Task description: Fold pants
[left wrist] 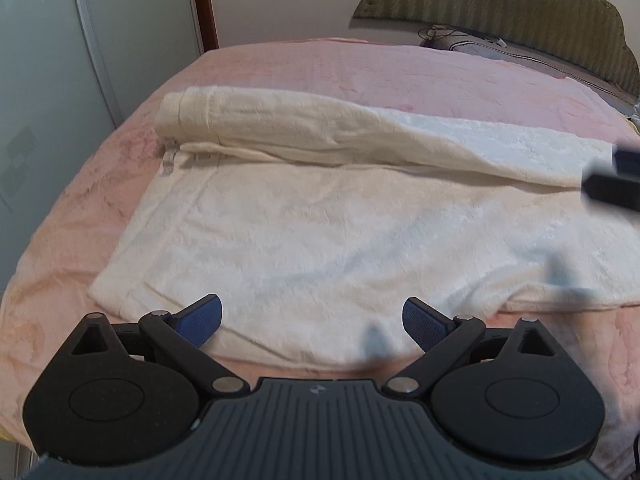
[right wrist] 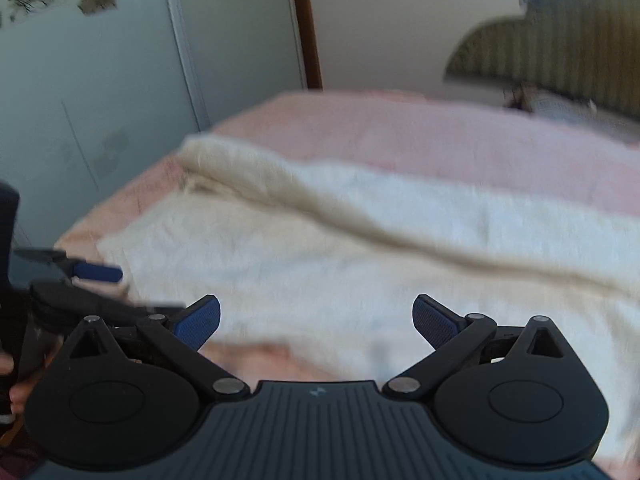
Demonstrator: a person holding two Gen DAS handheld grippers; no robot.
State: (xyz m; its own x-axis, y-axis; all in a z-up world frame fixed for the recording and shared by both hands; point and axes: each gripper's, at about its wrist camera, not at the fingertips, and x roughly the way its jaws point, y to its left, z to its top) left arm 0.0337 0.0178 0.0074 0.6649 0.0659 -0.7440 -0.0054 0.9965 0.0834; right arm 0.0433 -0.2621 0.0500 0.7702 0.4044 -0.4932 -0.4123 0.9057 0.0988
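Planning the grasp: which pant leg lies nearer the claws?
The flat, spread white leg, just ahead of both open claws; the other leg is bunched lengthwise behind it.

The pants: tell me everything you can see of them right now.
The pants are cream-white, plush-looking fabric, spread flat across the pink bedspread. One leg lies rolled or bunched along the far side, over the other. A band-like hem shows at the left end. Both grippers hover open at the near edge; neither grips the cloth.
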